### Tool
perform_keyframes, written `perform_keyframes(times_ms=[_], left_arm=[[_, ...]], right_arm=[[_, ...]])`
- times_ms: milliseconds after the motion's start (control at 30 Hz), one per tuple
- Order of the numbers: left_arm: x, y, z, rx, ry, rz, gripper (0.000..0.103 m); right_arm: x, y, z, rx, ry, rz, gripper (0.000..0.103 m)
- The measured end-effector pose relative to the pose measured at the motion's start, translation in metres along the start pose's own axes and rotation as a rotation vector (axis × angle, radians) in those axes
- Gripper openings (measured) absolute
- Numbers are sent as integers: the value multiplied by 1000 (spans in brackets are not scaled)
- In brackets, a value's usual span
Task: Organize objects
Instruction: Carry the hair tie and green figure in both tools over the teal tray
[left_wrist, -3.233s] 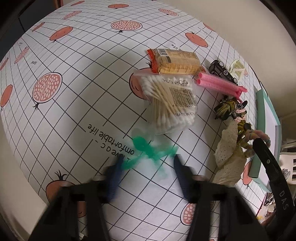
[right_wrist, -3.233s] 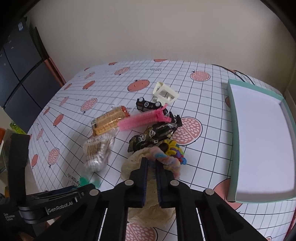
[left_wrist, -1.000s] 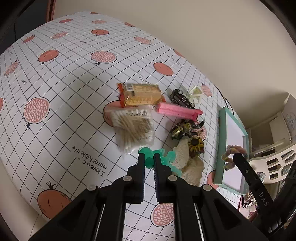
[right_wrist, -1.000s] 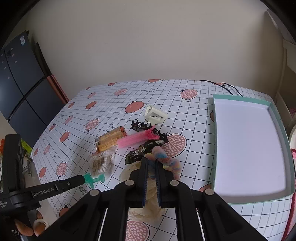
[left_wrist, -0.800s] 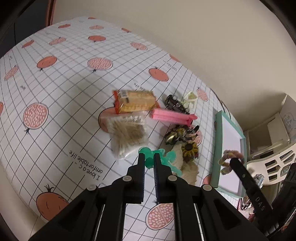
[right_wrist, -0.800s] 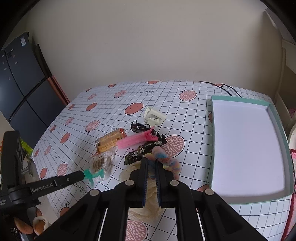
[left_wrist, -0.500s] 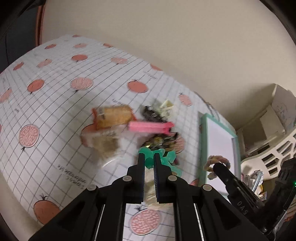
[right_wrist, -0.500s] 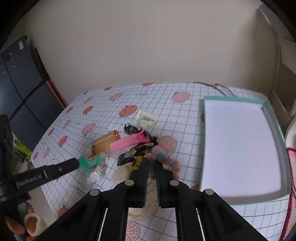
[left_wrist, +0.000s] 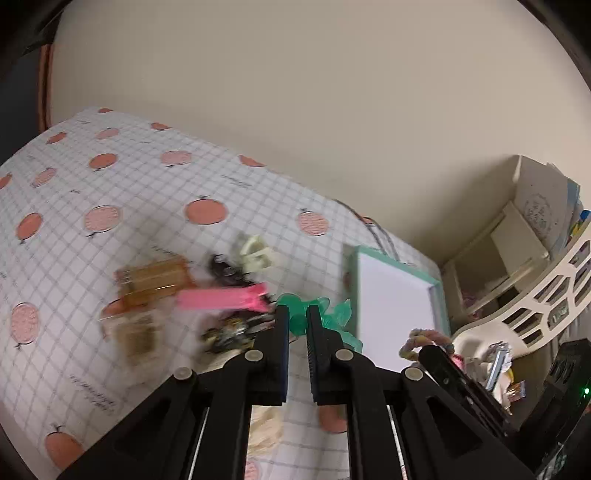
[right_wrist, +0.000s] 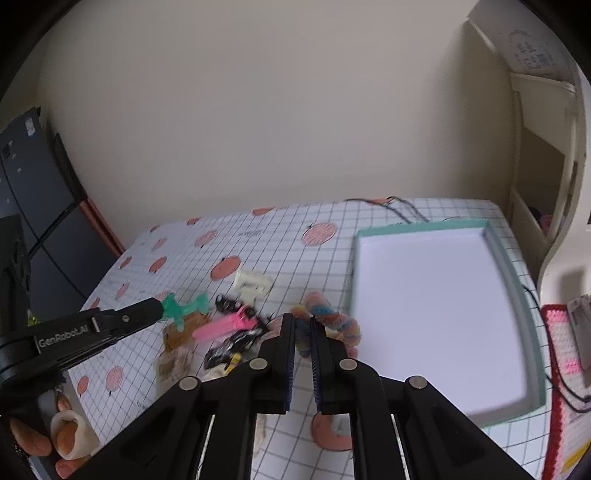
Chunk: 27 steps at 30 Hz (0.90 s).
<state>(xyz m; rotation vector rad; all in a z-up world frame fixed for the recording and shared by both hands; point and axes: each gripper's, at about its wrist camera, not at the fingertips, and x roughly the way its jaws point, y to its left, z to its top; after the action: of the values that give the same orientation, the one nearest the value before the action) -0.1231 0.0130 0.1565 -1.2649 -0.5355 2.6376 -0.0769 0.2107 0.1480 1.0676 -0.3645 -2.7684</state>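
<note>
While both tools are raised above the worktop (right_wrist: 280, 236), the left tool (left_wrist: 296, 320) pinches a green toy (left_wrist: 325, 314) and the right tool (right_wrist: 303, 328) pinches a pastel scrunchie (right_wrist: 332, 321). The tray (right_wrist: 532, 325) lies at the right, and the other things lie in a heap left of it.

Matt black plastic with metal screw heads is seen on the right hand-held gripper (right_wrist: 303, 325). A translucent, glossy green plastic piece (left_wrist: 317, 314) is clamped in the left hand-held gripper (left_wrist: 295, 321). A fuzzy, multicoloured cloth scrunchie (right_wrist: 332, 321) is pinched. The desk (right_wrist: 280, 236) is covered by a smooth printed sheet. The tray (right_wrist: 517, 295) looks matt, like card.
</note>
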Motion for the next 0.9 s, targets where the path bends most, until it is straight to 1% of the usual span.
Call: perform_keyframes(times_ms=[167,333,533,667,900], left_arm=[[15,-36,6,51,-1,-50,9],[34,-60,9,85,13,-86,9],[53,-78,15,120,11,-121,9],[63,-85,21,123,7,-154,9],[99,-94,22,125,47,-194,9]], right_arm=[[-6,-21,18,22,-37,-29,9],[-8,-47,31,44,-49,-69,9],[3,-80,39,89,-52,-97,9],[13,-98,42,114,-42,-108,9],[30,-120,56,118,-19,-146,9]])
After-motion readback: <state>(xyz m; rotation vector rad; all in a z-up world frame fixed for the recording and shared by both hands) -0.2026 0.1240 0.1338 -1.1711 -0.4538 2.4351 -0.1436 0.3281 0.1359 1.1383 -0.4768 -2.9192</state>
